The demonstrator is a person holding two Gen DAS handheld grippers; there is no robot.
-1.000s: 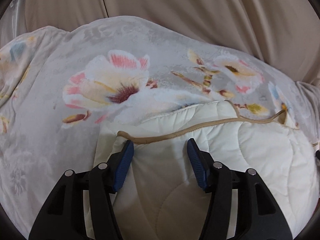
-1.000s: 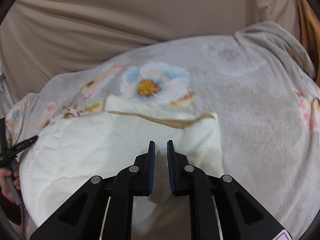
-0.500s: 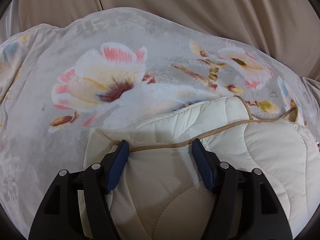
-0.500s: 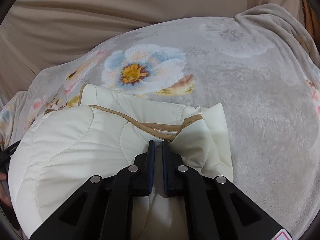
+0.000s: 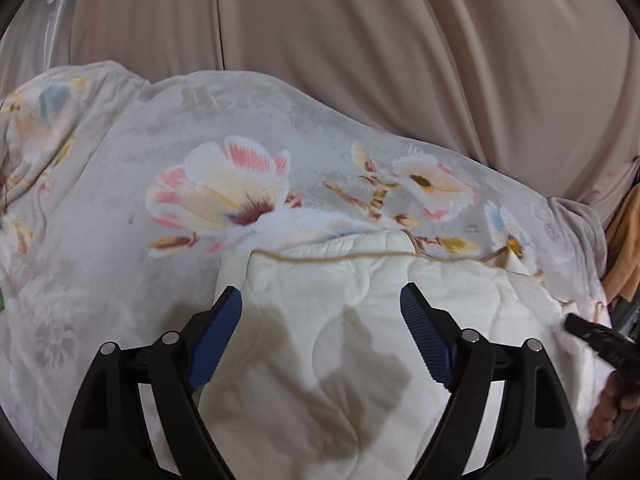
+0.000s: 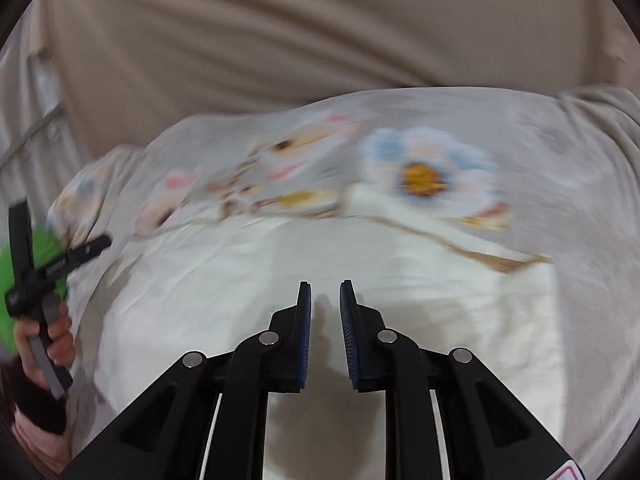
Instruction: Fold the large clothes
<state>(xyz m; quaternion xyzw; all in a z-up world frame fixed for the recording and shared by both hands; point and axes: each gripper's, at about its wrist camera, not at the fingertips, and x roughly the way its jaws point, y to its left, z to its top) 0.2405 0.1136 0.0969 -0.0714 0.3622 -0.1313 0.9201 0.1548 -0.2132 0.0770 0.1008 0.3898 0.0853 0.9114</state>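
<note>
A cream quilted garment (image 5: 360,280) with tan piping lies folded on a grey floral blanket (image 5: 120,208). My left gripper (image 5: 321,304) hovers over the garment's near left part, jaws wide open and empty. In the right wrist view the same garment (image 6: 420,280) lies below my right gripper (image 6: 325,292), whose blue pads stand a narrow gap apart with nothing between them. That view is blurred by motion. The right gripper's black tip shows at the right edge of the left wrist view (image 5: 592,332).
Beige curtain (image 5: 360,60) hangs behind the blanket-covered surface. An orange cloth (image 5: 624,248) sits at the far right edge. In the right wrist view a hand holds the left gripper's handle (image 6: 40,280) at the left, with something green behind it.
Both grippers have pulled back from the garment. The left jaws opened wider. The right jaws, shut on the garment's tan-trimmed corner half a second ago, have parted and let it go.
</note>
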